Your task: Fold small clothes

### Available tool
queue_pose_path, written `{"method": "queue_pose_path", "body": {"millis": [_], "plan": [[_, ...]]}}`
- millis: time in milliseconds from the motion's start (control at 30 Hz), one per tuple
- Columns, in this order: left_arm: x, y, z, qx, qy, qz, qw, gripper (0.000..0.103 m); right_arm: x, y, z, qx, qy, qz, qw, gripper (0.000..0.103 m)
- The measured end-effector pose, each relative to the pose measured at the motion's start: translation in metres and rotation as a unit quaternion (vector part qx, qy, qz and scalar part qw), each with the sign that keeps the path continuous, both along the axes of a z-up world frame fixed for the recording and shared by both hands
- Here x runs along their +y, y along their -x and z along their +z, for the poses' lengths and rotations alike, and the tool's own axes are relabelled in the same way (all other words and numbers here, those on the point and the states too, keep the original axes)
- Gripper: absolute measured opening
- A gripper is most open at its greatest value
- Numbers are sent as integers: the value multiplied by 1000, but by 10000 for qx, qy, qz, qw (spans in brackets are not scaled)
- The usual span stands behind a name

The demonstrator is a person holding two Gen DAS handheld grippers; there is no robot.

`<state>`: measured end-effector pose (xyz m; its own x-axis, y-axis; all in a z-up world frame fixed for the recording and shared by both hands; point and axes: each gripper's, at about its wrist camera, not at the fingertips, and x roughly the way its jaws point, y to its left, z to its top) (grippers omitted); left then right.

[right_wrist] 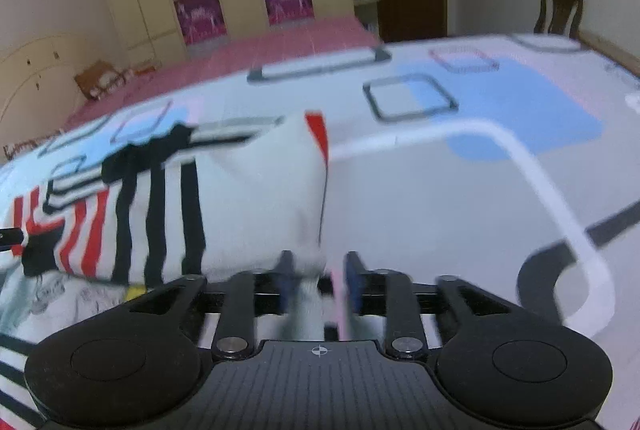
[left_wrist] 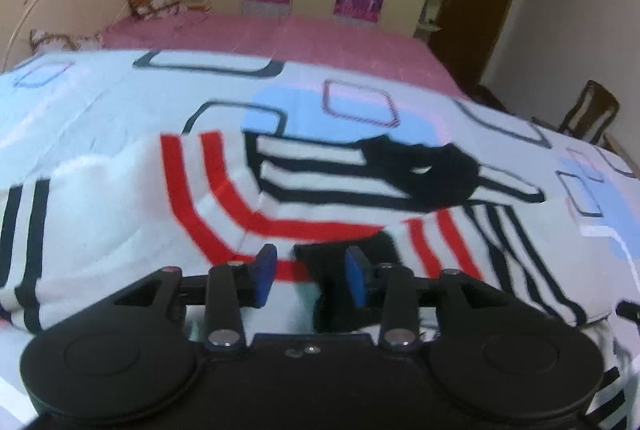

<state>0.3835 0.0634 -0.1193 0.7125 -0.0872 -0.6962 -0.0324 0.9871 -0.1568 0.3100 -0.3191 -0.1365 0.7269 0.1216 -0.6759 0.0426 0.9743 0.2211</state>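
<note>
A small white shirt (left_wrist: 224, 198) with red and black stripes lies spread on the patterned quilt (left_wrist: 400, 118) covering the bed, its black collar (left_wrist: 432, 170) on the far side from the left gripper (left_wrist: 310, 276). That gripper sits over the shirt's near hem, blue pads (left_wrist: 265, 270) parted, with a black fabric edge lying in the gap between them; whether the pads press it cannot be told. The right gripper (right_wrist: 318, 280) is at the shirt's (right_wrist: 240, 198) near white corner, with cloth bunched between its fingers, which appear clamped on it, though motion blur softens the view. The shirt rises from that corner as a lifted fold. Beyond the quilt (right_wrist: 460, 190) is a pink sheet (right_wrist: 280, 50), then a wardrobe (right_wrist: 132, 2) and a chair (right_wrist: 558, 10).
</note>
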Motion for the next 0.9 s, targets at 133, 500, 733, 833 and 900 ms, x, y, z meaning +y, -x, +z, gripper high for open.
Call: {"method": "queue_pose_path", "body": {"millis": [133,500,733,833,900], "plan": [[-23,-10,-3,23,53,-399,9992,37,-6,-31,1,-35,-142,-27,9999,50],[-38,-20,-38,347,-199,-620,9973,38,-7,-144,-31,261,-247,49,9993,49],[-38,-20,-38,318,-244,-639,9972,39,-4,-165,-39,234,-213,115,9994,17],[-37,-21,-39,339,-219,-635,9972,39,-17,-163,-46,173,-200,-61,9996,17],[-37,-21,-39,355,-226,-632,9971,39,-14,-162,-43,179,-142,-124,9997,17]]}}
